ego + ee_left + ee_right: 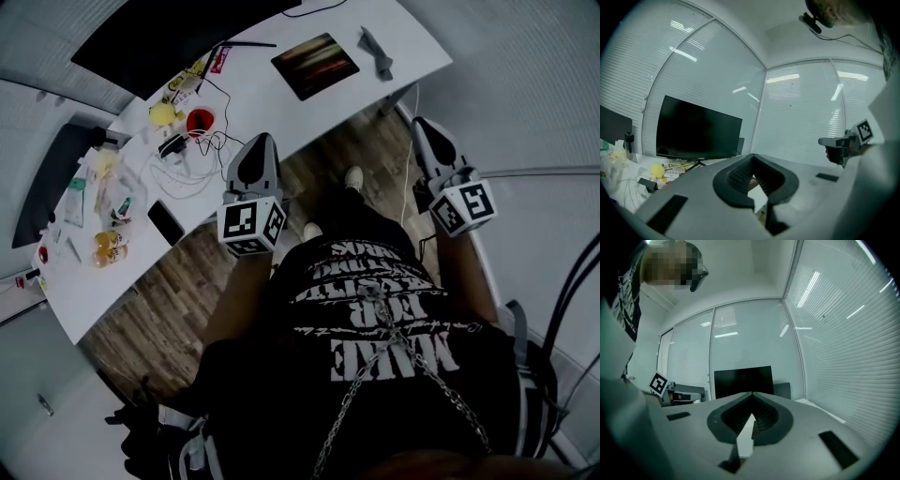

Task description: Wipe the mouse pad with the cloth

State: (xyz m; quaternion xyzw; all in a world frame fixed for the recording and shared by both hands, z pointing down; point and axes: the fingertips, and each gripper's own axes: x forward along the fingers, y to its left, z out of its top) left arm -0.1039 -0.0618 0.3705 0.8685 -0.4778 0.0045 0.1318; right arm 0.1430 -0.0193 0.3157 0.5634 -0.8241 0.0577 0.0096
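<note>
In the head view a dark mouse pad (315, 66) with reddish streaks lies on the white desk (412, 47), near its far right end. Just right of the pad lies a crumpled grey cloth (377, 52). Both grippers are held over the wooden floor, short of the desk's near edge and apart from pad and cloth. My left gripper (263, 137) (752, 155) has its jaws together with nothing between them. My right gripper (418, 121) (752, 393) points past the desk's right end, also shut and empty. Pad and cloth are hidden in both gripper views.
A black monitor (169, 37) (696, 129) stands at the desk's far side. The left half of the desk holds cables (192, 155), a yellow object (165, 113), a red object (199, 121), a dark phone (165, 221) and small bottles (108, 246). Blinds cover the glass walls (843, 348).
</note>
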